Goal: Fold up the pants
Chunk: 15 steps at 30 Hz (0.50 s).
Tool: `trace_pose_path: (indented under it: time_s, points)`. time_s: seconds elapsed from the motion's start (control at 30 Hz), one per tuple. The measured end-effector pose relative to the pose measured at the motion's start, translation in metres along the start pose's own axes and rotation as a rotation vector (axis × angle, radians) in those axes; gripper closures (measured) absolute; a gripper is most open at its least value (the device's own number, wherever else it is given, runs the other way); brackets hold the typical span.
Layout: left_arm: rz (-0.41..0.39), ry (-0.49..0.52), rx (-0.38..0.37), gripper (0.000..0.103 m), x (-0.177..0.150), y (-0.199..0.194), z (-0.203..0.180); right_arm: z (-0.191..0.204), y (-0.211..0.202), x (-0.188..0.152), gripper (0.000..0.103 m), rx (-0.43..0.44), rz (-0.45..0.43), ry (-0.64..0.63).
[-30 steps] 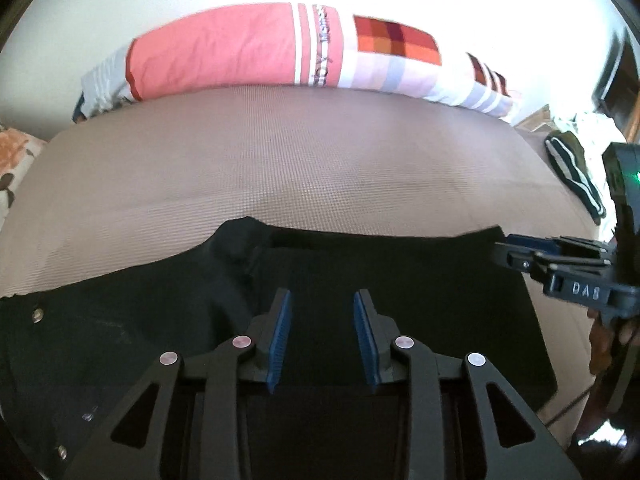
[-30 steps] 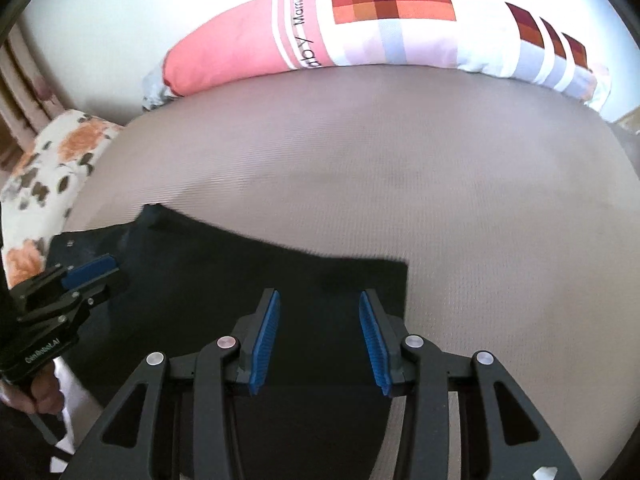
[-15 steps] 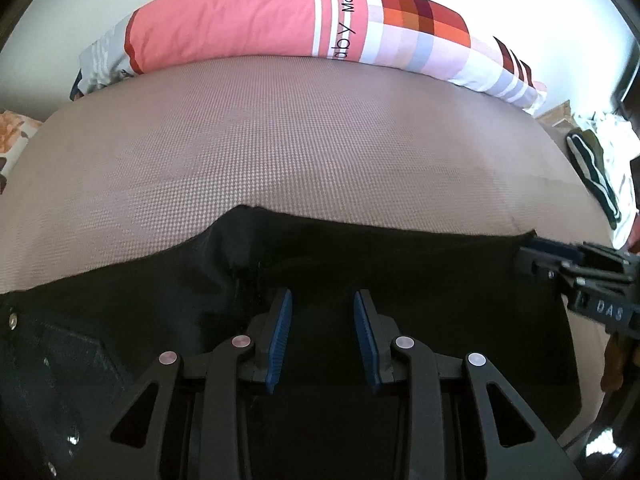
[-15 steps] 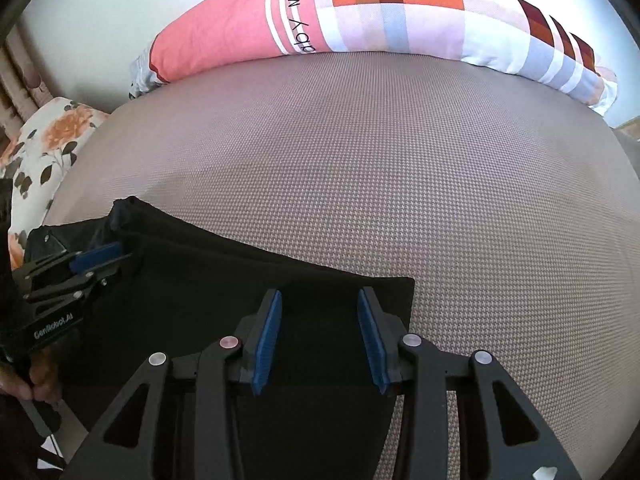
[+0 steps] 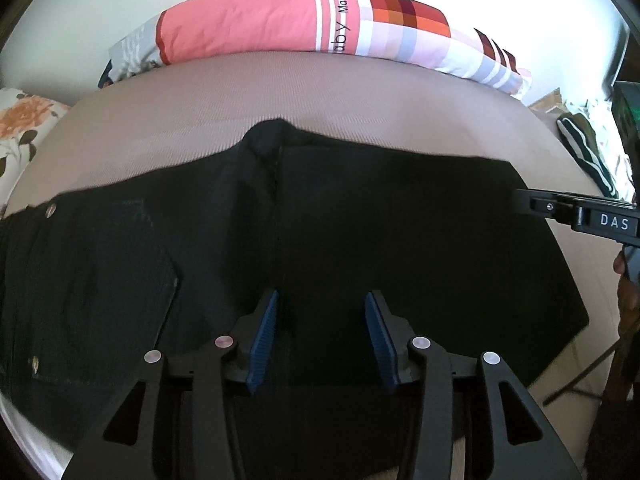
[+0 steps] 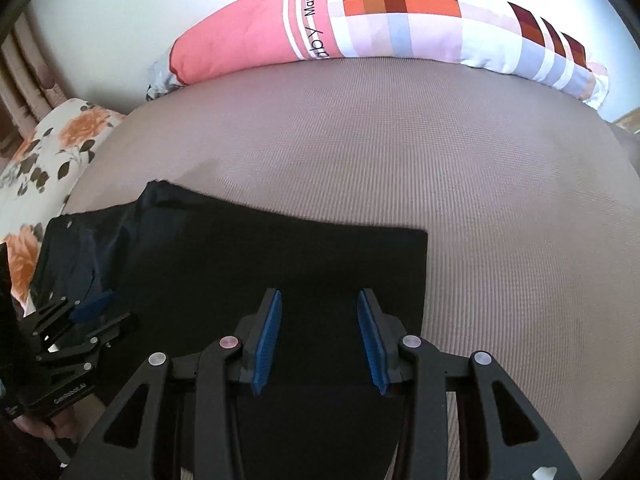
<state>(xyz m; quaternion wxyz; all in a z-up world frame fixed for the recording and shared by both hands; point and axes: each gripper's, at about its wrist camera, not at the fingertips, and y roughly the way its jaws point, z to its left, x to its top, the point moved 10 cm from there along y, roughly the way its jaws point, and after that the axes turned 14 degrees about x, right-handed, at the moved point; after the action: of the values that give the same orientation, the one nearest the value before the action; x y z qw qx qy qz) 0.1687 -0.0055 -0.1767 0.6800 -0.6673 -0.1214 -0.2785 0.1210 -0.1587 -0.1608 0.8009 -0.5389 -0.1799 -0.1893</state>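
Note:
Black pants lie flat across the brown bed, waist with rivets to the left, a folded leg end to the right; they also show in the right wrist view. My left gripper is open and empty, just above the pants' near middle. My right gripper is open and empty above the pants near their right end. Each gripper shows at the edge of the other's view: the right gripper at the far right, the left gripper at the lower left.
A long pink and checked pillow lies along the bed's far edge by the white wall. A floral cushion sits at the left. Striped dark clothes lie off the bed's right side. Bare brown mattress stretches beyond the pants.
Both grippers have pulled back and risen a little, so more of the pants shows. Both stay open and empty. The pants have not visibly moved.

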Motion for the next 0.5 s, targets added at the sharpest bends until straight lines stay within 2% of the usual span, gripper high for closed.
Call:
trace_pose_path:
  time_s: [0.2, 0.43, 0.5]
  points:
    - [0.009, -0.016, 0.001, 0.056, -0.019, -0.012, 0.006, 0.003, -0.004, -0.033, 0.066, 0.036, 0.04, 0.031]
    - [0.071, -0.06, -0.021, 0.056, -0.028, -0.03, 0.023, 0.022, -0.004, -0.053, 0.061, 0.075, 0.066, 0.021]
    - [0.058, -0.071, 0.012, 0.054, -0.024, -0.038, 0.036, 0.03, -0.002, -0.056, 0.061, 0.087, 0.08, 0.007]
